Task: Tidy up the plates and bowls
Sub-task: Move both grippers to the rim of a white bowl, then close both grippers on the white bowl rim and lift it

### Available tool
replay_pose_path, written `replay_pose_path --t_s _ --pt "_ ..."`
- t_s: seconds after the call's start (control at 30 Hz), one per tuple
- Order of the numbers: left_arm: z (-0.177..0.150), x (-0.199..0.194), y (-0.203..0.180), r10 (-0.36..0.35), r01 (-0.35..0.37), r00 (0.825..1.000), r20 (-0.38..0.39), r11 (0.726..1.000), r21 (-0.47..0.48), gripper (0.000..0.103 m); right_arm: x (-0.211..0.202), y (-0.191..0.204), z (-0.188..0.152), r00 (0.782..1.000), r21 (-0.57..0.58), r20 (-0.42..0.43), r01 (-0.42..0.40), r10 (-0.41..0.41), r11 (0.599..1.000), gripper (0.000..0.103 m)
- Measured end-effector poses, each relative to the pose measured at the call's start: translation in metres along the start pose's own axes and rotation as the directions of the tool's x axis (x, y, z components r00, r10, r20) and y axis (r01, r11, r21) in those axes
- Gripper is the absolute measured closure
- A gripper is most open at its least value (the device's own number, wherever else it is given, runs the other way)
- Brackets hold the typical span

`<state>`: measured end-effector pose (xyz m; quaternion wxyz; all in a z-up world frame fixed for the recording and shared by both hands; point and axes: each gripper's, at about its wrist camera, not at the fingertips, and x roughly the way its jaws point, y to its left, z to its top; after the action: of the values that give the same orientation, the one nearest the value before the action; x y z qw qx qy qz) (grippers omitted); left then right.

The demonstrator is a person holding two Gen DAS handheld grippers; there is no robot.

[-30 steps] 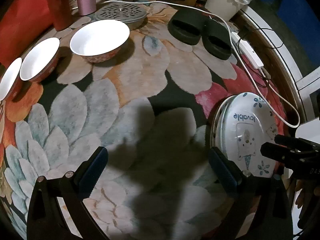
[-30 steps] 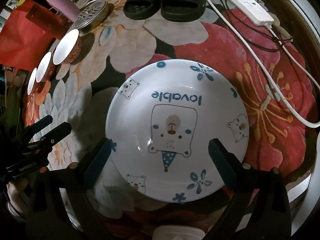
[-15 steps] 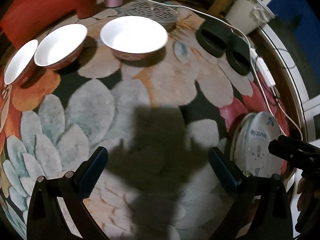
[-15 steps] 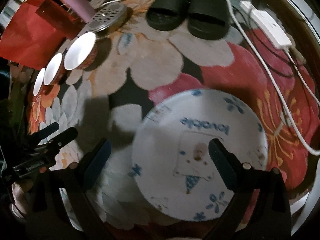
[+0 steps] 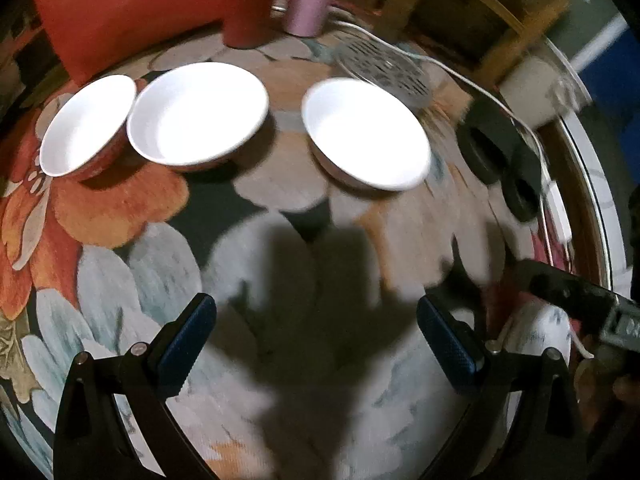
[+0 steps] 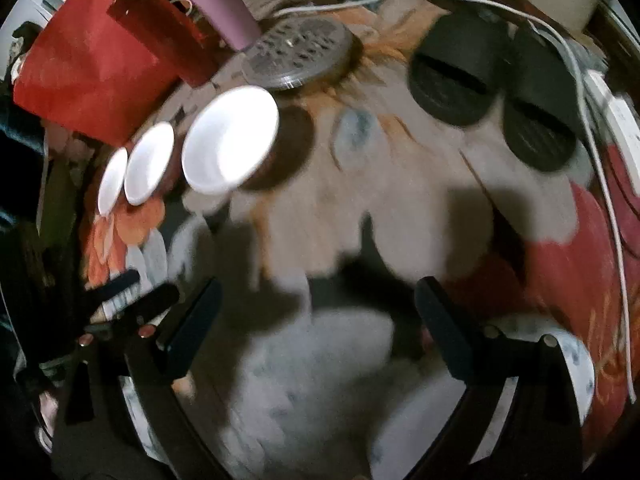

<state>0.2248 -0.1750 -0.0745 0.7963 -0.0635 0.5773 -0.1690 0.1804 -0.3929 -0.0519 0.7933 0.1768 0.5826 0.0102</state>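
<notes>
Facing three white bowls [image 5: 198, 114] in a row on the floral rug [image 5: 280, 184]. Left gripper [image 5: 316, 344] spread wide, empty; right gripper [image 6: 318, 328] the same, plate [image 6: 576, 364] at its lower edge. Bowls look like glazed ceramic: rigid, slick, chippable, moderately heavy. Pinch one across the rim wall, not the base.

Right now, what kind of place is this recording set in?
Most likely the floor of a home, not a kitchen counter. The bowls sit on a floral rug, a pair of black slippers lies beside them, and a white power strip with its cable runs along the rug's edge.
</notes>
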Motion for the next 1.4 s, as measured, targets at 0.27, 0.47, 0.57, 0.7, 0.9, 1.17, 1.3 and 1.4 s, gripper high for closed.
replay_pose_path --t_s 0.27,0.47,0.57,0.7,0.9,1.17,1.3,1.4 --pt "0.030 0.022 0.007 -0.043 0.042 0.999 0.001 0.989 -0.141 0.004 0.041 0.016 0.059 0.996 0.039 0.016 -0.091 0.090 0.995 0.031" --pt "0.052 0.034 -0.004 -0.055 0.060 0.998 0.033 0.984 -0.167 0.020 0.071 0.016 0.081 0.992 0.105 0.004 -0.126 0.127 0.986 0.047" --pt "0.065 0.045 -0.007 -0.060 0.068 0.997 0.045 0.981 -0.184 0.034 0.082 0.017 0.090 0.990 0.111 -0.004 -0.136 0.138 0.984 0.058" --pt "0.078 0.063 -0.007 -0.046 0.054 0.998 0.043 0.976 -0.209 0.062 0.094 0.017 0.099 0.987 0.126 -0.018 -0.158 0.161 0.979 0.078" --pt "0.078 0.076 -0.009 0.010 -0.007 1.000 0.019 0.990 -0.140 0.087 0.098 0.015 0.099 0.989 0.114 -0.029 -0.140 0.144 0.984 0.095" --pt "0.060 0.048 -0.019 0.014 -0.013 1.000 0.024 0.998 -0.066 0.088 0.075 0.018 0.069 0.988 0.071 -0.041 -0.147 0.150 0.987 0.095" --pt "0.048 0.020 -0.029 -0.001 0.001 1.000 0.030 1.000 -0.018 0.088 0.052 0.020 0.048 0.986 0.067 -0.045 -0.154 0.157 0.986 0.094" --pt "0.036 -0.001 -0.038 0.004 -0.005 1.000 0.020 1.000 0.031 0.088 0.030 0.025 0.033 0.988 0.053 -0.043 -0.143 0.146 0.988 0.094"
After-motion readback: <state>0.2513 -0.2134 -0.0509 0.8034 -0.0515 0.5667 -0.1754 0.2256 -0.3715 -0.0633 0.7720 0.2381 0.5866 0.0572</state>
